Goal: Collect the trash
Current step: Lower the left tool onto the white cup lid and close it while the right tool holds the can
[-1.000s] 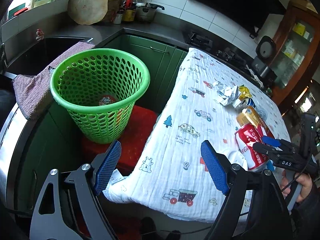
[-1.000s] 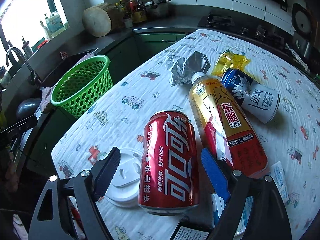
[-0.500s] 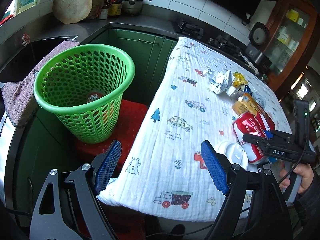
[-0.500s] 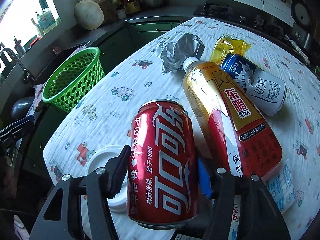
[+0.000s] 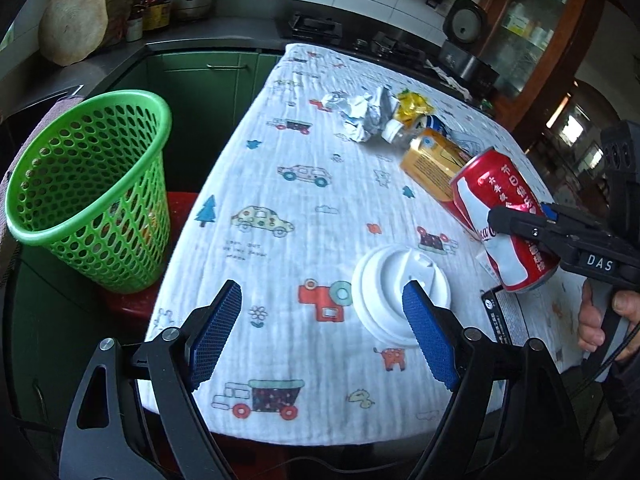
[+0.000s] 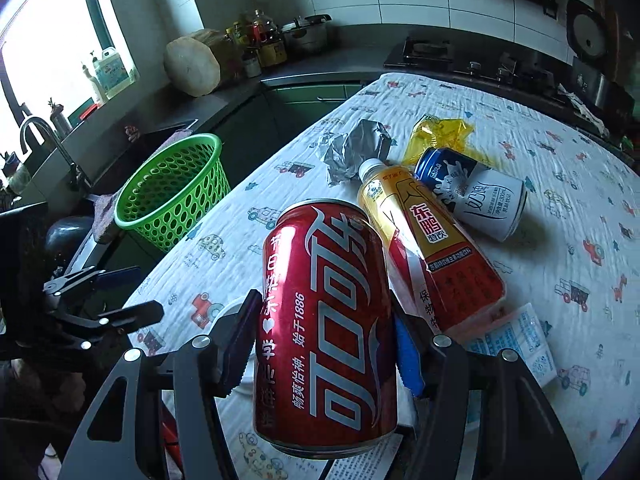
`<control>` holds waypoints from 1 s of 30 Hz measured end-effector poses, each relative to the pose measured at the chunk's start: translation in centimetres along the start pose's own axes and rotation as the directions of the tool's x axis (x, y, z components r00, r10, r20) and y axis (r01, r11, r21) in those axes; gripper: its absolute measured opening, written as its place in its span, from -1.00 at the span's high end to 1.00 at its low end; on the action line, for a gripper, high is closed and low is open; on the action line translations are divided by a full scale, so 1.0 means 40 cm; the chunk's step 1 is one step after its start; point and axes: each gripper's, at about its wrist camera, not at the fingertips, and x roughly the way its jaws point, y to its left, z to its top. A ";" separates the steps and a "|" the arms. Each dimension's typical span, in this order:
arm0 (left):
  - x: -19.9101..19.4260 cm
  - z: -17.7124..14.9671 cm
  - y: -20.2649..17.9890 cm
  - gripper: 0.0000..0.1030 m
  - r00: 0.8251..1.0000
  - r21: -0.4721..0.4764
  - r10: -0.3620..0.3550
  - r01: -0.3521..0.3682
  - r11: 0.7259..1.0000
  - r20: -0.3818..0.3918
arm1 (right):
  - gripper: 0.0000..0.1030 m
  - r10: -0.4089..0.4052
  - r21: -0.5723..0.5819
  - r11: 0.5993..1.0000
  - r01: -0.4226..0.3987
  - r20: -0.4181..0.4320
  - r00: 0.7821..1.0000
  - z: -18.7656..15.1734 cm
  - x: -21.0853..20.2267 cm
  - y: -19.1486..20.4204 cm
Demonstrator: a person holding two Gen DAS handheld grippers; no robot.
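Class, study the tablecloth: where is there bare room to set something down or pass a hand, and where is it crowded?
Free: the cloth between the table edge nearest the green basket and the white lid, reaching up to the crumpled foil. Crowded: the far side, where foil, yellow wrapper, gold bottle and milk can cluster beside the red can in the right gripper.

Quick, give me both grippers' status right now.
Left gripper: open, holding nothing, over the table edge near the white cup lid.
Right gripper: jaws shut on the red Coca-Cola can, lifted off the cloth.
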 end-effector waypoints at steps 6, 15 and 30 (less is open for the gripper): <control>0.036 -0.004 -0.083 -0.70 0.998 0.095 -0.052 0.056 0.994 -0.038 | -0.13 -0.007 0.017 1.000 0.006 0.040 0.999 -0.031 -0.064 -0.015; 0.110 -0.007 -0.160 -0.72 0.992 0.179 -0.071 0.089 0.980 -0.105 | -0.13 -0.030 0.057 0.998 0.026 0.080 0.996 -0.058 -0.132 -0.053; 0.182 0.000 -0.197 -0.72 0.992 0.244 0.026 0.005 0.970 -0.124 | -0.13 -0.039 0.096 0.995 0.031 0.088 0.995 -0.070 -0.149 -0.081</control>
